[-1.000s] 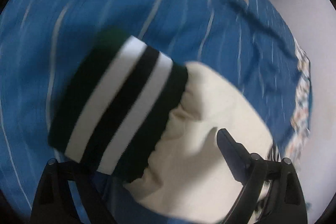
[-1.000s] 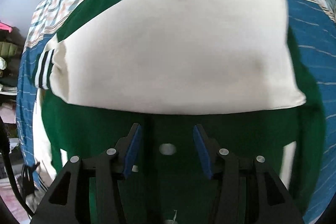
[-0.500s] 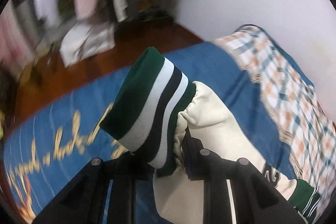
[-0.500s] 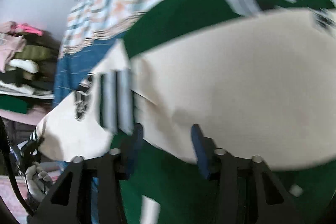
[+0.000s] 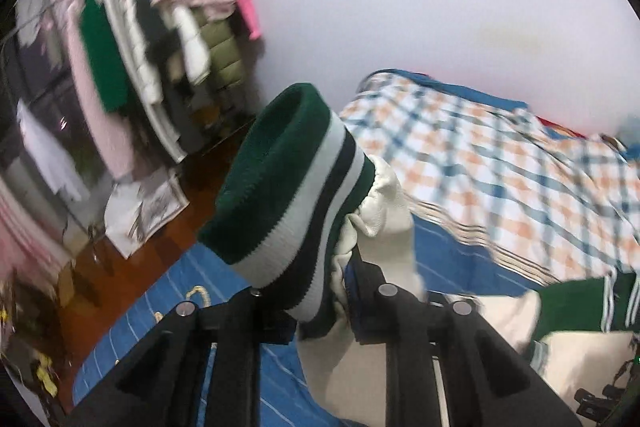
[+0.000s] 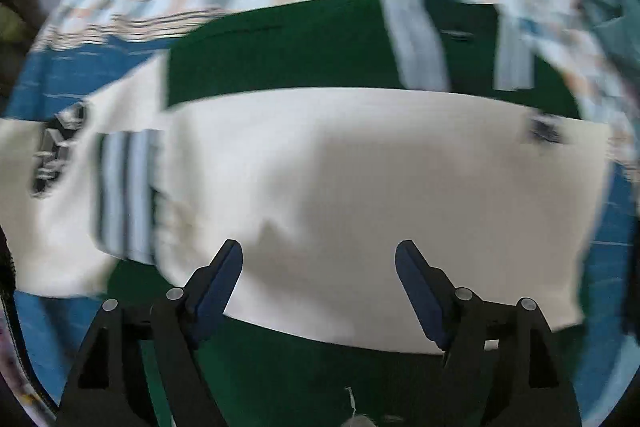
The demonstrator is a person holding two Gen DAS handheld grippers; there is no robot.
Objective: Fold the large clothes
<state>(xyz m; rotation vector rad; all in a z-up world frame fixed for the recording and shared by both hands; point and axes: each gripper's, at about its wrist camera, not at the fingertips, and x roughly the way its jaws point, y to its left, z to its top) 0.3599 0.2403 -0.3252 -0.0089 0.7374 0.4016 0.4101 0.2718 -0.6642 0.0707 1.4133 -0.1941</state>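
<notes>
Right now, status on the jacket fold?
Left gripper shut on sleeve cuff, raised. Right gripper open over folded sleeve, jaws just opened. Nothing in the way.

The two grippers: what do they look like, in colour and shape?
Both are of one build. The right gripper has black angular plastic fingers with cut-out openings, round silver screw heads on the knuckles, and dark blue pads on the inner faces, tapering to slanted tips. The left gripper shows the same black frame and silver screws; its pads are mostly hidden. No hand or sleeve is visible.
</notes>
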